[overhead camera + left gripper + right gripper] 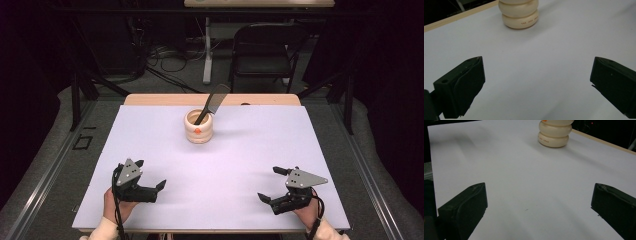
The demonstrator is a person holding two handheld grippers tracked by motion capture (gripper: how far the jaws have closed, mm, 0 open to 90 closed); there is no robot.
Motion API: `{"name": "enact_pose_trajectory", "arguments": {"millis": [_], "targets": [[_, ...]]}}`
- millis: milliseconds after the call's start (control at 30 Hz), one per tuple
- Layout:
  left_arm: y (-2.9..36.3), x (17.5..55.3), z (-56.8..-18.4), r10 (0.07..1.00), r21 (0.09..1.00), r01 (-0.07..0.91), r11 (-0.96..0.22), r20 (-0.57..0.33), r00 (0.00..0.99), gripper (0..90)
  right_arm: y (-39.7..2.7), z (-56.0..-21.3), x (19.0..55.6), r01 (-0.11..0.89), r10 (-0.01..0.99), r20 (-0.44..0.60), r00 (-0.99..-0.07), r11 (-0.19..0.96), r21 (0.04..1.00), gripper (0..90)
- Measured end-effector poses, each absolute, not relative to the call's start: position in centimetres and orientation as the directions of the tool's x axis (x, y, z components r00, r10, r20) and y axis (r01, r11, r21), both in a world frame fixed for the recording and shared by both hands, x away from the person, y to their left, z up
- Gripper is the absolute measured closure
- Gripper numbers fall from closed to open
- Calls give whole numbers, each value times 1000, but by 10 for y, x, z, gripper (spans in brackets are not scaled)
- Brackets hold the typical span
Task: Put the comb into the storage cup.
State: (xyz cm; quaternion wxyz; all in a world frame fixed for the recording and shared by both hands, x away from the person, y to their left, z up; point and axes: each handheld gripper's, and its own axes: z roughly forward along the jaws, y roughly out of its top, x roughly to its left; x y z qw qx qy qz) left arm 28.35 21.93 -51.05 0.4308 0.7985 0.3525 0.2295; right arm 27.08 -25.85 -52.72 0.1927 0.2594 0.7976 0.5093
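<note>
A cream ribbed holder (199,127) stands upright at the far middle of the white table sheet (165,150), with a small orange mark on its front. A dark spatula (212,103) leans in it, blade up and tilted to the right. My left gripper (150,174) rests near the front left of the sheet, open, nothing between its jaws. My right gripper (271,184) rests at the front right, open and empty too. The holder (519,13) lies well ahead in the left gripper view, and the same holder (554,134) far ahead in the right gripper view.
A wooden table edge (150,99) runs along the back of the sheet. Behind the table stand a dark folding chair (263,50) and a white post (207,47) amid floor cables. Bare sheet (220,170) lies between the grippers and the holder.
</note>
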Motion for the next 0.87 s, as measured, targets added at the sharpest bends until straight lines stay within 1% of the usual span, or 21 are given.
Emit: {"name": "enact_pose_trajectory", "arguments": {"millis": [533, 867], "targets": [[223, 270, -514, 763, 857, 350, -378, 73, 643, 0, -258, -527, 271, 220, 610, -42, -791, 348, 911, 0], [222, 270, -515, 757, 853, 350, -387, 77, 649, 0, -258, -528, 271, 220, 612, -43, -789, 348, 911, 0]]}}
